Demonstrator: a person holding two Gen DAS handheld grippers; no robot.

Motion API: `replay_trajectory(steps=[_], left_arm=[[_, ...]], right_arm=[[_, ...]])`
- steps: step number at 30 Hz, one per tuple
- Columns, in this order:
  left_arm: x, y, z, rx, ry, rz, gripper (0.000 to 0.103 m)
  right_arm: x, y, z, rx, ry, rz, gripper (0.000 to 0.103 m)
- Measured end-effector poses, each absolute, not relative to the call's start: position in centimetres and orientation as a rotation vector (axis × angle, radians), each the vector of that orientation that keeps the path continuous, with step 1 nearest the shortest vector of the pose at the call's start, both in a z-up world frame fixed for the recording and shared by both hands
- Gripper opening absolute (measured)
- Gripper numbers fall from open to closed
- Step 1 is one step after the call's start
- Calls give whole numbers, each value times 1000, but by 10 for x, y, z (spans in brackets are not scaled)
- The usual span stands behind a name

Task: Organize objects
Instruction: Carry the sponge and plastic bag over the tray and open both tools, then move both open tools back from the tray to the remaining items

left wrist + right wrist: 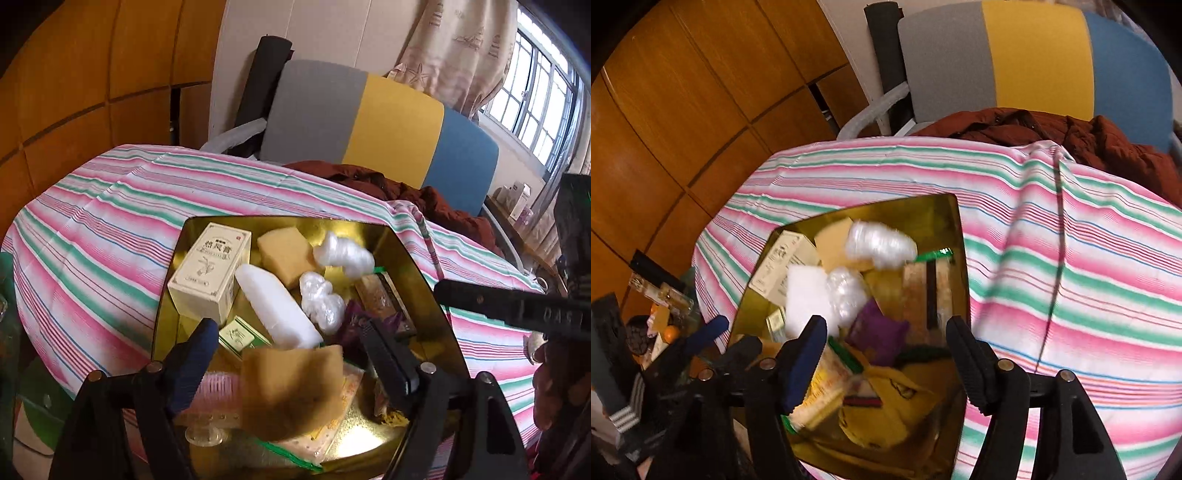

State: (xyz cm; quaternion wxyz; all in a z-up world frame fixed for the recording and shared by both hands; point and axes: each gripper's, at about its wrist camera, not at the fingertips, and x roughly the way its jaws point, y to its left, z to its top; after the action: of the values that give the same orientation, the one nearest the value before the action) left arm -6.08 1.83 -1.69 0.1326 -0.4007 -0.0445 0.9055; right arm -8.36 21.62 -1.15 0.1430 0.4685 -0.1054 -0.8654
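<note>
Hovering over the gold tray (173, 295), your left gripper (288, 354) stands wide open around a blurred brown sponge (291, 391). Right gripper (886, 343) gapes empty. Clear it slowly.

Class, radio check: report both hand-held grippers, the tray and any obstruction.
Left hand-held gripper open, blurred brown sponge between fingers. Right hand-held gripper open, empty. Gold tray crowded.

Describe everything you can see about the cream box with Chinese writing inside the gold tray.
The cream box is a rectangular carton, apparently cardboard, printed with dark Chinese characters, a small red seal and a decorative border. It lies tilted in the far left corner of the gold tray, closed and undamaged. A white foam block lies against its right side.
</note>
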Motion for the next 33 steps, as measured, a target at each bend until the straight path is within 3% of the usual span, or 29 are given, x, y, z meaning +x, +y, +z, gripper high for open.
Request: replay_trajectory(steps=[10, 17, 21, 33], left_arm=[[-43, 19, 0, -1122, -67, 2696, 82], [-29, 16, 5, -1099, -61, 2736, 82], [-23, 17, 4, -1098, -63, 2750, 82], [-8, 35, -2, -1086, 25, 2723, 82]], right_arm=[[-50, 209, -7, 1300, -182, -2610, 81], [-28, 208, -8, 1273, -105, -2708, 81], [-14, 207, -7, 1223, -50, -2802, 90], [6, 209, -13, 1198, 6, -2876, 90]])
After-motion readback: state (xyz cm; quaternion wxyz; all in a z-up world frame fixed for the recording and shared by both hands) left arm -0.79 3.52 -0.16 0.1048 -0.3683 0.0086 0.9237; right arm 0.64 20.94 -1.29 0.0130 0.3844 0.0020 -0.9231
